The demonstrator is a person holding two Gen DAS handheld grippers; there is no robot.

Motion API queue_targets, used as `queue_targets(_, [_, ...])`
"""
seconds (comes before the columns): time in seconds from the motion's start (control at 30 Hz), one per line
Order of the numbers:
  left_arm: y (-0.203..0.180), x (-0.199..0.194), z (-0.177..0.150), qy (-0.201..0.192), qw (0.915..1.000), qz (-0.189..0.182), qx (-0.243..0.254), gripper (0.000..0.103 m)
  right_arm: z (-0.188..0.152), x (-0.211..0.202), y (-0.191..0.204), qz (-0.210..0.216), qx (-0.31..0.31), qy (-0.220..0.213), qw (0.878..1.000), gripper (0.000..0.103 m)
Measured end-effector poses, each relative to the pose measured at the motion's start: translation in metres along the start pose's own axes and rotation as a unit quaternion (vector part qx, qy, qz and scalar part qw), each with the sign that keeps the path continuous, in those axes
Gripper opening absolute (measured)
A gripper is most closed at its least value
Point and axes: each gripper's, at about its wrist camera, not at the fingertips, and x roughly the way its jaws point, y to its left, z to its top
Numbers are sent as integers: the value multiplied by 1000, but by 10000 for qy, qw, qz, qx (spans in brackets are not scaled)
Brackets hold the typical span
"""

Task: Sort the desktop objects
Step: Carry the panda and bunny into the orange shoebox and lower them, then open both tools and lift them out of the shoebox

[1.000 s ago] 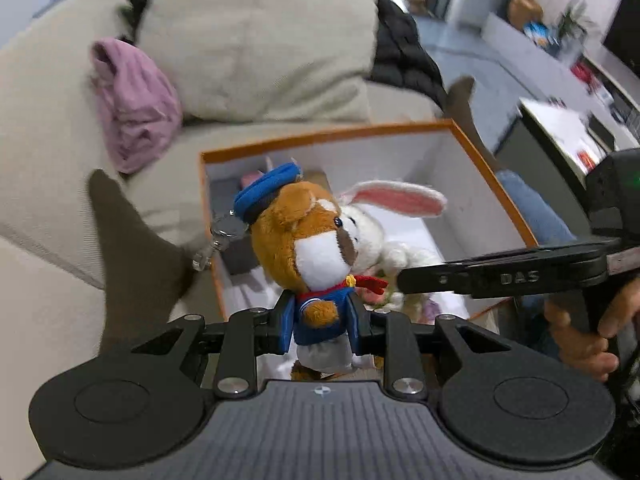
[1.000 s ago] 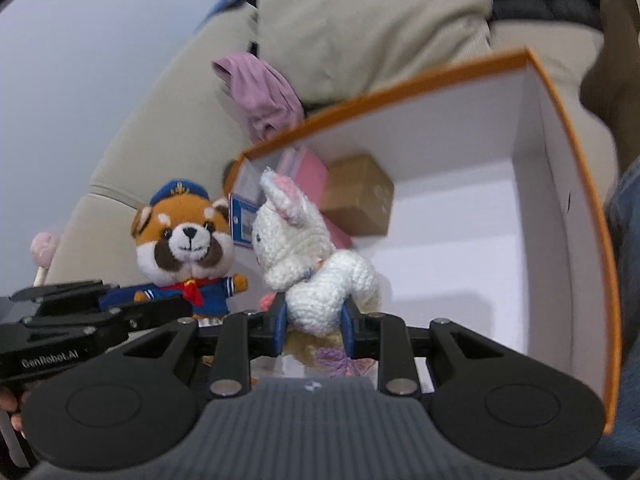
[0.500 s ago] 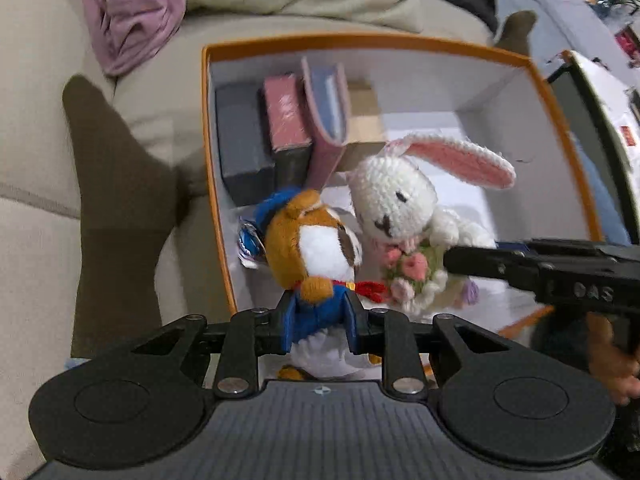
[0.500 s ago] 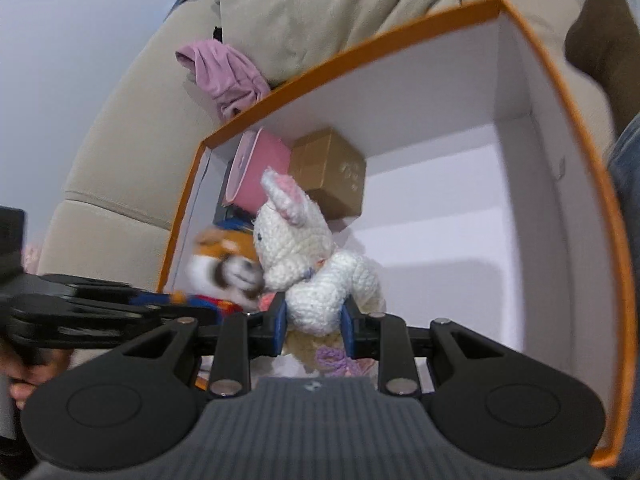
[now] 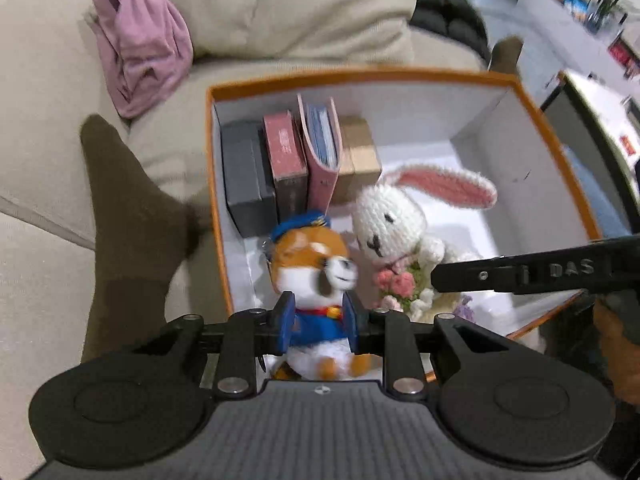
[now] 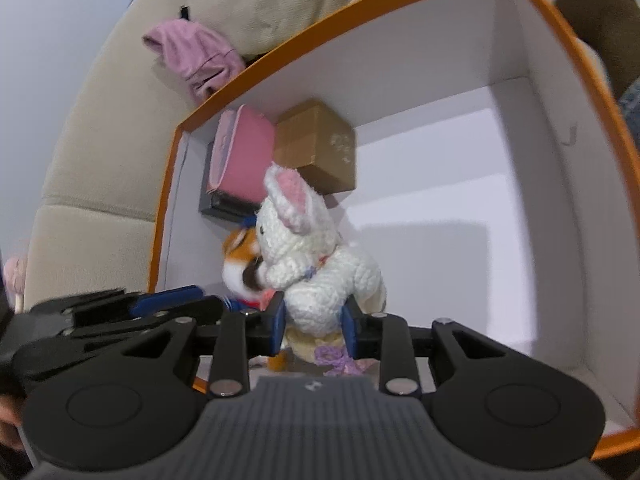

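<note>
Two plush toys sit in your grips, both over the near end of the orange-rimmed box [image 5: 360, 76]. Your left gripper [image 5: 318, 320] pinches the red panda plush [image 5: 310, 264] at its blue-jacketed waist; the toy stands roughly upright, its long axis running away from the tool, head tipped to the right toward the rabbit. It has an orange and white face, a blue cap and a red neckerchief, and looks blurred. Your right gripper [image 6: 314, 326] clamps the white crochet rabbit [image 6: 316, 260] around its lower body; it too stands upright, facing left, one pink-lined ear up in the right wrist view and stretched out to the right in the left wrist view. It carries a small pink bouquet [image 5: 394, 282].

Against the box's far left wall stand a grey case [image 5: 246, 176], a dark red book [image 5: 286, 164], a pink folder [image 5: 320, 152] and a brown carton [image 5: 358, 152].

Compared with half a second ago, both toys sit lower inside the box, and the panda's head has turned toward the rabbit until the two faces nearly touch.
</note>
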Motion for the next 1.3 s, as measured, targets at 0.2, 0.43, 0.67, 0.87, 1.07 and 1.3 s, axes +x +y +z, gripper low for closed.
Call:
queue_targets(0.2, [11, -30, -19, -631, 9971, -62, -421, 29, 0, 25, 13, 137, 113, 418, 9990, 31])
queue_targets(0.43, [27, -51, -52, -948, 9910, -180, -929, 29, -7, 29, 23, -6, -49, 322, 9995, 33])
queue_targets(0.67, [30, -57, -85, -985, 9867, -335, -1251, 30, -16, 14, 33, -414, -571, -143, 9974, 46])
queue_targets(0.87, [35, -63, -119, -1027, 9816, -328, -1573, 33, -25, 1, 32, -378, -653, -340, 9966, 46])
queue_targets(1.07, [22, -64, -151, -951, 9829, -137, -1573, 33, -58, -30, 52, -229, -1609, -1016, 9815, 47])
queue_targets(1.3, [10, -67, -185, -763, 9873, 2, -1393, 58, -118, -71, 59, -56, -2627, -1975, 9444, 57])
